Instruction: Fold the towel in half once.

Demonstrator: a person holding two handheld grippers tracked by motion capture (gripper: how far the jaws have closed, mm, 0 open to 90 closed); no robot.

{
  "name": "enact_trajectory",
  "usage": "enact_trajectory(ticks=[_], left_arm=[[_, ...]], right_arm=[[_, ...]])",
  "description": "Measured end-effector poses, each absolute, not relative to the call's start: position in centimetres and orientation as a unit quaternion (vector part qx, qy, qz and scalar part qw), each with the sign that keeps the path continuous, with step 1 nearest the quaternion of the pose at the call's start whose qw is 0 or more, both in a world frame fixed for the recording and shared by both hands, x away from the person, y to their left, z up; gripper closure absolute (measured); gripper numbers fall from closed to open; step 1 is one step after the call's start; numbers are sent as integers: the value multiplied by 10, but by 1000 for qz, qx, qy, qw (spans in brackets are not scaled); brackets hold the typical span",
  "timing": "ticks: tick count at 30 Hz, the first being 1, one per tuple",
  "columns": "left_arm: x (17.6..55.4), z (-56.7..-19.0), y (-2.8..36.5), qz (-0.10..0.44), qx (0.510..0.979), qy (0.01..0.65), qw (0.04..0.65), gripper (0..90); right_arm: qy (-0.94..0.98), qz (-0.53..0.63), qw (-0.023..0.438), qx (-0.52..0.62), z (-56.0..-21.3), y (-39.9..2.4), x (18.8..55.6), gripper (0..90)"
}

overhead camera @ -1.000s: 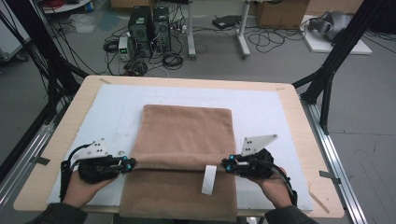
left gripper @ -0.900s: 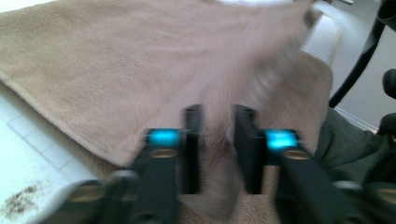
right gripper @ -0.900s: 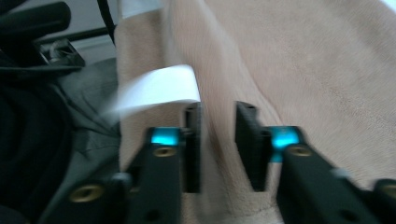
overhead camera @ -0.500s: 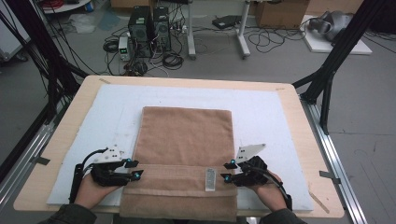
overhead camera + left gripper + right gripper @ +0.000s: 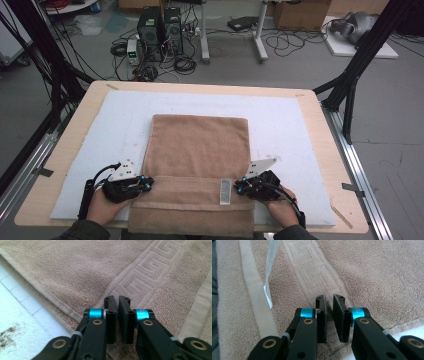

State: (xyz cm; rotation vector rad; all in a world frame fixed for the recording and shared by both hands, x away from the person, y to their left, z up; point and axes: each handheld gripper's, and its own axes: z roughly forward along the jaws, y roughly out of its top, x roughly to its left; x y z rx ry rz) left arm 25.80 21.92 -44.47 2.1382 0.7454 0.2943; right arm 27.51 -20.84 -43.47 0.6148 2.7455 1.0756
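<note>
**Now: both claws clenched at the towel's fold line, nothing visibly pinched**

- Brown towel (image 5: 200, 150) lies flat in the middle of the white mat (image 5: 280, 120) on the wooden table (image 5: 310, 105), long side running away from the person
- Its near end is folded back over itself. That flap makes a band across the width, and its lowest part reaches the table's near edge
- White care label (image 5: 225, 191) sits on the flap, right of centre, close to the right gripper
- Left gripper (image 5: 147, 184) is at the left end of the fold line, tips just over the towel's left edge, with the left hand (image 5: 102, 207) behind it on the mat
- Right gripper (image 5: 237, 186) is at the right end of the same line, tips pointing inward, with the right hand (image 5: 280, 207) behind it
- Left gripper view: the jaws have just been closing and the pads now stand almost together with a thin slit between them. I see no fabric in the slit. The tips sit low over the towel, next to its woven key-pattern border (image 5: 140, 282)
- Right gripper view: same story, the jaws have just closed to a narrow slit with no cloth seen inside. The tips are on the patterned band, and the label lies off to the left in that view
- Whether either claw nips pile underneath the pads, I can't tell
</note>
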Motion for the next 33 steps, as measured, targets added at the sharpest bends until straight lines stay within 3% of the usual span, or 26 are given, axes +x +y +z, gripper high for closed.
enact_trajectory(ticks=[19, 33], left_arm=[[253, -424, 233, 99, 822, 310, 467, 876], [230, -397, 245, 99, 809, 298, 497, 877]], right_arm=[[895, 395, 62, 196, -406, -215, 274, 865], [892, 414, 71, 167, -373, -217, 250, 894]])
